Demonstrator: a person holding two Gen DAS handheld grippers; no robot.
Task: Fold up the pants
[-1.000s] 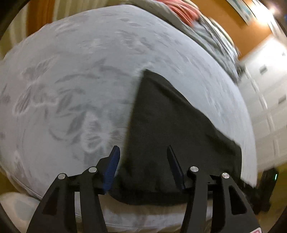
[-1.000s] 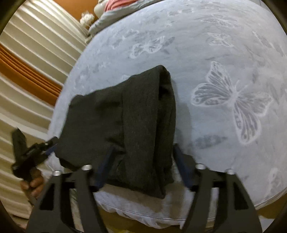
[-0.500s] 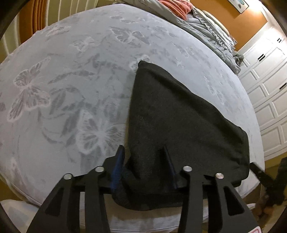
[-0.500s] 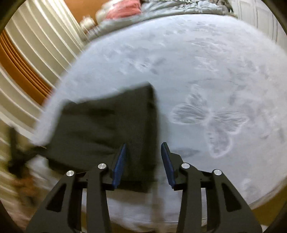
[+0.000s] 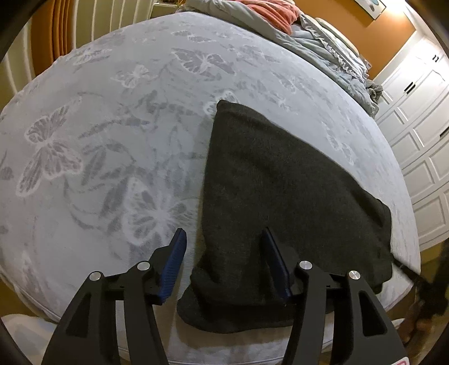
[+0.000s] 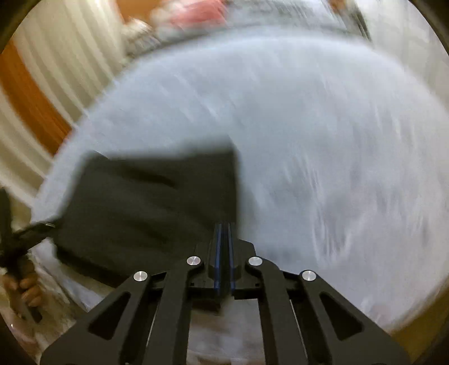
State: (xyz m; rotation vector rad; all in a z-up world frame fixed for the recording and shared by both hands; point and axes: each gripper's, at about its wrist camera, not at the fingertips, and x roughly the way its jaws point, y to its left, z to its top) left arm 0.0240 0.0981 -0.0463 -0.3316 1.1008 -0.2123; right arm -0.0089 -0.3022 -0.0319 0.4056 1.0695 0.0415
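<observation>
The dark charcoal pants (image 5: 280, 202) lie folded flat on the grey butterfly-print bedspread (image 5: 112, 126), their near edge hanging over the bed's front edge. My left gripper (image 5: 223, 238) is open over their near left corner, with nothing held. In the blurred right wrist view the pants (image 6: 146, 202) lie at lower left, and my right gripper (image 6: 223, 226) is shut and empty, its tips at the pants' right edge. The left gripper (image 6: 16, 241) and the hand holding it show at the far left there.
A heap of grey and coral bedding (image 5: 280, 16) lies at the bed's far end. White panelled cupboard doors (image 5: 421, 126) stand on the right. Striped cream and orange curtains (image 6: 42, 84) hang beyond the bed's left side.
My left gripper closed in on the pants' near corner, then opened wide again. My right gripper shut step by step and pulled back off the pants; its view is now motion-blurred.
</observation>
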